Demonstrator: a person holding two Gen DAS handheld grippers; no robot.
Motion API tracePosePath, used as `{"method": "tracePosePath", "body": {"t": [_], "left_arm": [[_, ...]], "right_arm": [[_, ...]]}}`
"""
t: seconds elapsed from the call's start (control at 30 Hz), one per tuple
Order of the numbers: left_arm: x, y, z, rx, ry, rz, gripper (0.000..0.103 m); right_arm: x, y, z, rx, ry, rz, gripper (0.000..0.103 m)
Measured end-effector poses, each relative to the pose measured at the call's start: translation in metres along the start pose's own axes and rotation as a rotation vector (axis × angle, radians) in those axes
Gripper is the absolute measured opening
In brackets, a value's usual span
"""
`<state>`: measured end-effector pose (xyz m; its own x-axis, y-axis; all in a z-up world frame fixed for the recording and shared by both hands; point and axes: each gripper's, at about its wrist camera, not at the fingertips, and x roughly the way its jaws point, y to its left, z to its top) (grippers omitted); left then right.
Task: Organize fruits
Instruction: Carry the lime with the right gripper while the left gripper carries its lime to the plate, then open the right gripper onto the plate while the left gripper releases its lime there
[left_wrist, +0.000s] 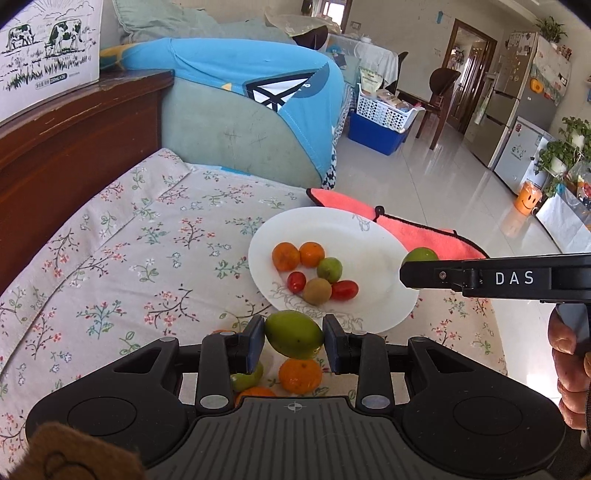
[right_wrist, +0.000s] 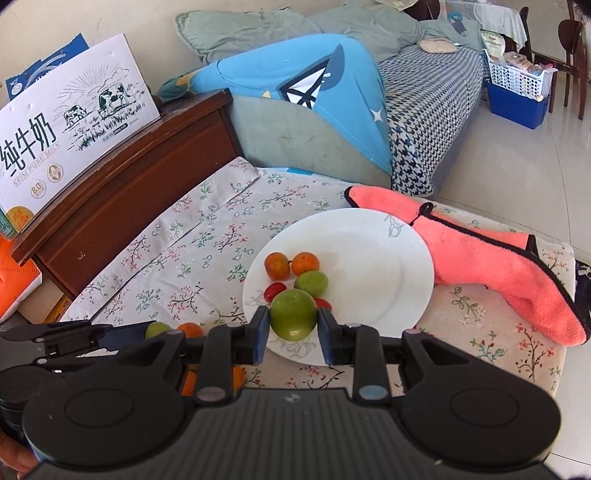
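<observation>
**Risk of a dropped or rolling fruit over the plate**

Left wrist view: we grasp a green oval fruit (left_wrist: 294, 334) in the left gripper (left_wrist: 294, 338), held slantwise across the pads. Narrow contact on a smooth skin could let it slip onto the loose orange fruit (left_wrist: 300, 375) lying under it at 6 o'clock. The white plate (left_wrist: 369, 236) sits at 1 o'clock, six fruits clustered on its left half.

Right wrist view: we clench the right gripper (right_wrist: 293, 321) on a round green fruit (right_wrist: 293, 314), hanging over the plate's rim at its 7 o'clock. Released high, it may knock the cherry tomato (right_wrist: 274, 290) beside it, or roll off the rim onto the floral cloth (right_wrist: 177, 258).
</observation>
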<state>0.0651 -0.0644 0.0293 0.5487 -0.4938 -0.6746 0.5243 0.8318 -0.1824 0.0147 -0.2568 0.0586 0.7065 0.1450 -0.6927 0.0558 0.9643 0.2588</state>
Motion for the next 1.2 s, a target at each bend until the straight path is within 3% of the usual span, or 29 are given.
{"method": "tracePosePath", "body": {"t": [0.6,0.97,1.2], "left_arm": [[0.080,-0.045,0.017,0.083,0.078,-0.036,0.032],[0.101,-0.051,0.021,0.078,0.089,-0.038,0.031],[0.106,-0.054,0.028,0.061,0.063,-0.050,0.033]], "right_arm": [[0.031,-0.051,0.020,0.061,0.041,-0.100,0.028],[0.056,-0.065,0.024,0.085,0.074,-0.102,0.028],[0.067,-0.077,0.027,0.163,0.074,-0.106,0.028]]}}
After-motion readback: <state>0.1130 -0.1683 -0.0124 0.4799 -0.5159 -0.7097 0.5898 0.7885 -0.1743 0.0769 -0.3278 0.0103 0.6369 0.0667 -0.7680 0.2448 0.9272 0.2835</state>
